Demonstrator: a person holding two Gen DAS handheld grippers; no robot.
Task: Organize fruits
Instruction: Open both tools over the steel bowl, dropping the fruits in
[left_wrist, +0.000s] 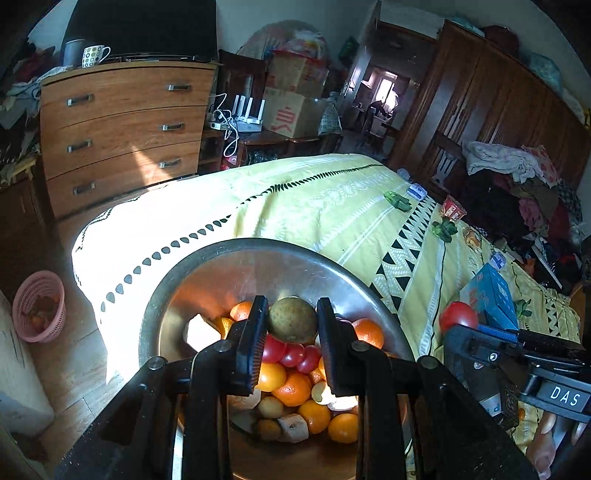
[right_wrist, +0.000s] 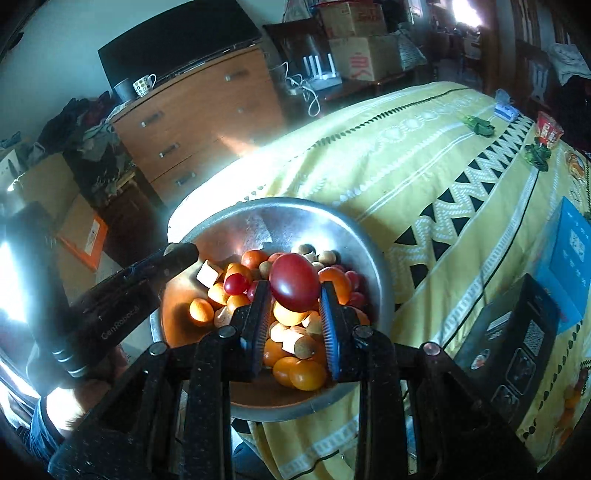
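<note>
While both hand-held tools hang over a fruit-filled metal bowl (right_wrist: 373, 258) at the near edge of a bed, each carries one piece. The left gripper (left_wrist: 291, 321) is clamped on a brownish-green round fruit (left_wrist: 292, 319), perhaps a kiwi or pear; the right gripper (right_wrist: 295, 291) pinches a glossy red tomato-like fruit (right_wrist: 294, 282). Below them the bowl holds a mixed heap: oranges (left_wrist: 293, 389), small red fruits (left_wrist: 291, 354), pale cut chunks (left_wrist: 201, 332) and little brown ones. Sorting appears barely begun, judging by how much sits unsorted, and no receiving container shows on the bed.

Beyond the bowl, the yellow patterned bedspread (left_wrist: 314, 199) lies mostly open, with a blue box (left_wrist: 489, 291), a red snack packet (left_wrist: 453, 208) and green toy-like items (left_wrist: 398, 201) scattered along its right side, possible clutter for any set-down. On the floor at left stands a pink mesh basket (left_wrist: 38, 306). Farther back are a wooden chest of drawers (left_wrist: 122, 129), a spotted mug (left_wrist: 94, 55) and stacked cardboard boxes (left_wrist: 291, 114).
</note>
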